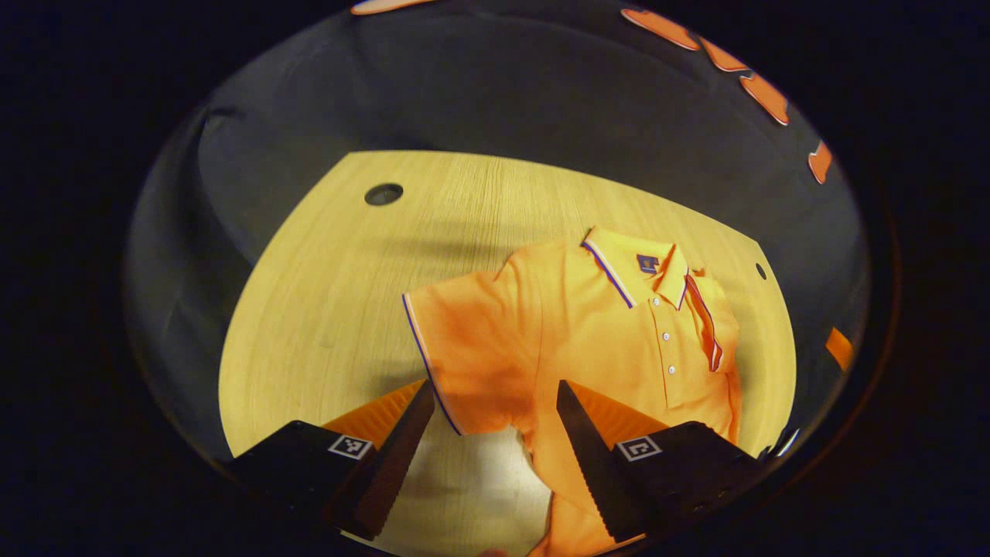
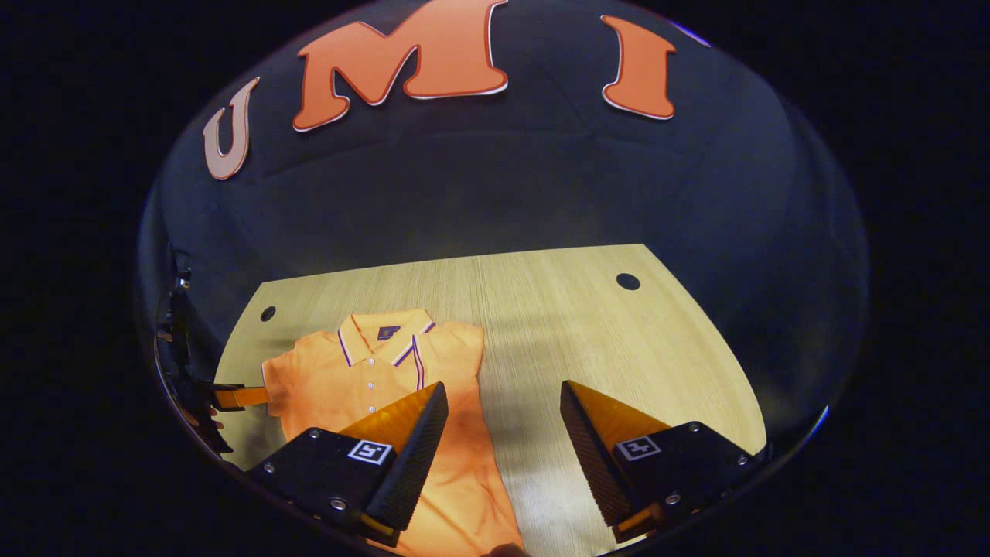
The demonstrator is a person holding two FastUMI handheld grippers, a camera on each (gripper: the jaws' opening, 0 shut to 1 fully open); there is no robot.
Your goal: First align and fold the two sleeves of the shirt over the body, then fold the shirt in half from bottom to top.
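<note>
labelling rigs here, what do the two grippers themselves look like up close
Both match: the left gripper and right gripper each have two wedge-shaped fingers with toothed inner faces, on blocky black bodies with visible screws. Each finger base carries a small square black-and-white marker.

Matt knit cloth shirt [image 1: 588,333] (ribbed collar [image 1: 630,271]) on wood-grain table [image 1: 325,309].

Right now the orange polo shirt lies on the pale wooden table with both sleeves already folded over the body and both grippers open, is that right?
Not quite. In the left gripper view, one sleeve of the orange polo shirt is spread out flat; the other sleeve is folded over. The pale wooden table and both open grippers, left gripper and right gripper, are right.
</note>
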